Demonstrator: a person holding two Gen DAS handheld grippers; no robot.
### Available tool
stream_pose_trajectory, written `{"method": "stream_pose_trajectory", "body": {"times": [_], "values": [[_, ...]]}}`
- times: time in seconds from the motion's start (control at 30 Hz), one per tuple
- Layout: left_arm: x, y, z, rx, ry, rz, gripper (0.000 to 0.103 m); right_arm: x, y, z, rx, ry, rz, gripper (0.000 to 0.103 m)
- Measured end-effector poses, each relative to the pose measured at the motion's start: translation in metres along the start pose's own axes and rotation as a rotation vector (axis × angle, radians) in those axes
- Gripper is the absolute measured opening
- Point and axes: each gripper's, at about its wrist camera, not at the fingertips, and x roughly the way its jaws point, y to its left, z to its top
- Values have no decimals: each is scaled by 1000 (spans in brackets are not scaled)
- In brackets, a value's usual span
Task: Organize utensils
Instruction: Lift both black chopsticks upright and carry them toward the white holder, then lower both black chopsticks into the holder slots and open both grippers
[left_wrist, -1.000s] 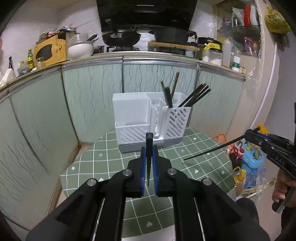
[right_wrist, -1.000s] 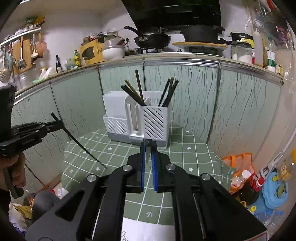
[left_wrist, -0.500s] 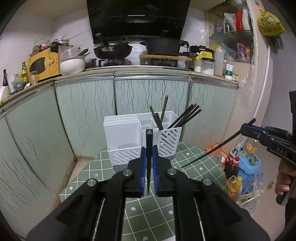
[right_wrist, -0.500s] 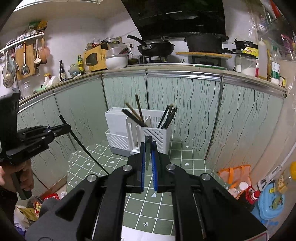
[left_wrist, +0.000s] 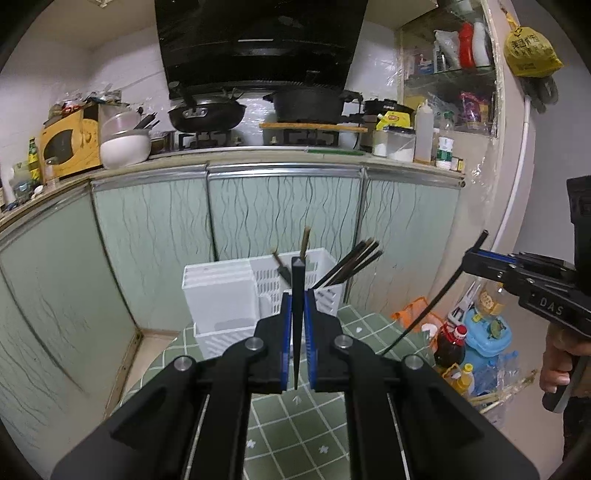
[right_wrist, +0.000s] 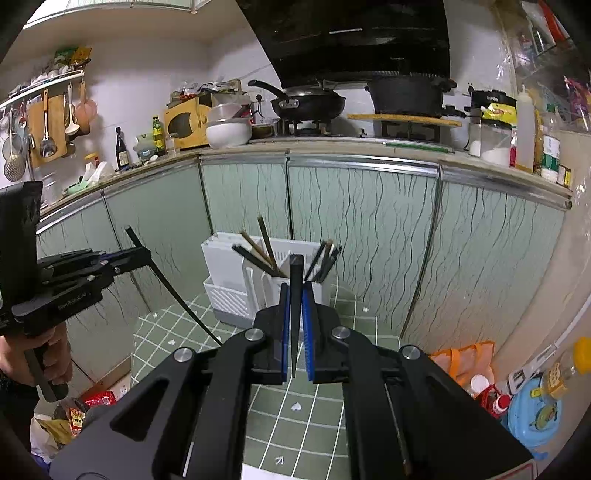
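Landmark: the white utensil holder (left_wrist: 255, 295), standing on the green checked tabletop (left_wrist: 295, 417) in front of the green cupboard doors (left_wrist: 280, 214).
Utensil holder: it has a closed white part on the left and slotted compartments on the right; the same holder is seen in the right wrist view (right_wrist: 258, 284).
Chopsticks in holder: a dark bundle (left_wrist: 351, 264) leans to the right out of the right compartment; two more sticks (left_wrist: 304, 242) stand in the middle compartment.
Left chopstick: one black chopstick (left_wrist: 297, 317) is upright between the fingers of the left gripper (left_wrist: 297, 339), in front of the holder.
Left fingers: narrow, pressed on this chopstick from both sides.
Right chopstick: one black chopstick (right_wrist: 295, 314) is upright in the right gripper (right_wrist: 295, 332), also in front of the holder.
Right fingers: narrow, closed on this chopstick.
Each gripper from the other view: the right gripper (left_wrist: 476, 260) is to the right of the holder with its chopstick (left_wrist: 439, 299) slanting down; the left gripper (right_wrist: 142, 254) is to the left of the holder.
Hands: a hand (left_wrist: 559, 365) holds the right handle; a hand (right_wrist: 55, 354) holds the left handle.
Behind the holder: a pan (left_wrist: 207, 114) and a pot (left_wrist: 310, 105) on the stove above the cupboard doors.
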Motion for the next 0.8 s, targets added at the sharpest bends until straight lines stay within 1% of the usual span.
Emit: {"method": "stream_pose_trajectory", "body": {"times": [0.17, 0.23, 0.4, 0.5, 0.67, 0.8], "values": [[9, -4, 21, 2, -19, -19, 8, 4, -3, 28, -5, -24, 2, 6], [11, -6, 33, -2, -34, -34, 8, 7, -6, 42, -4, -32, 5, 6], [22, -9, 66, 4, -64, -45, 8, 19, -9, 67, -12, -39, 11, 6], [33, -13, 86, 9, -68, -60, 8, 27, -13, 82, -10, -40, 21, 6], [52, -20, 117, 37, -62, -64, 8, 42, -21, 107, -7, -44, 31, 6], [65, -22, 133, 60, -60, -53, 8, 53, -26, 127, -10, -50, 30, 6]]}}
